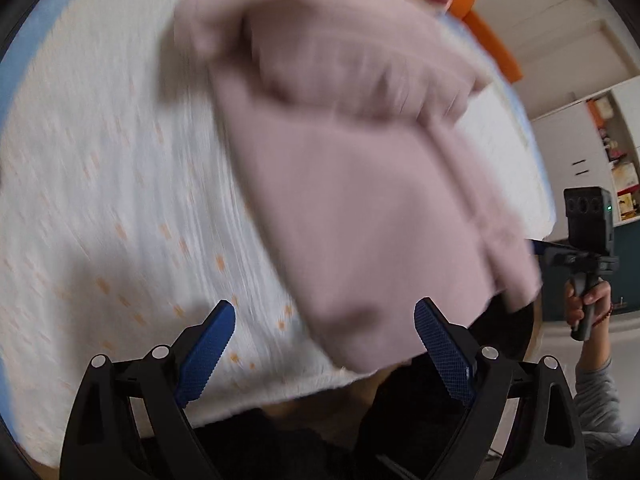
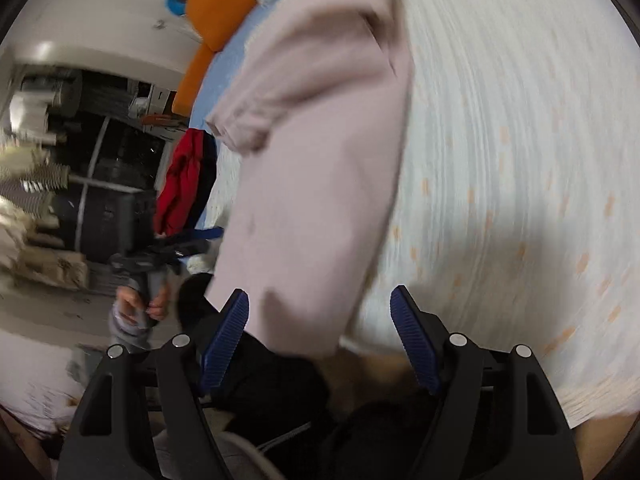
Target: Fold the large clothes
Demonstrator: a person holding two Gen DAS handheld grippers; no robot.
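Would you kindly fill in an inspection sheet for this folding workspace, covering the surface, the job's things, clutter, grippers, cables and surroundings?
Surface: white bedspread with small orange marks, over a blue sheet.
Job's things: pink garment lying folded on the bedspread, one near corner hanging over the edge.
Clutter: red garment at the bed's edge; orange cushion at the far end.
Grippers: left gripper open, nothing between its jaws; right gripper open above the pink garment's near corner, not pressing it.
Cables: nothing seen for certain; the pictures are blurred.
Surroundings: white cupboards with shelves; a hand holds the other gripper's handle.
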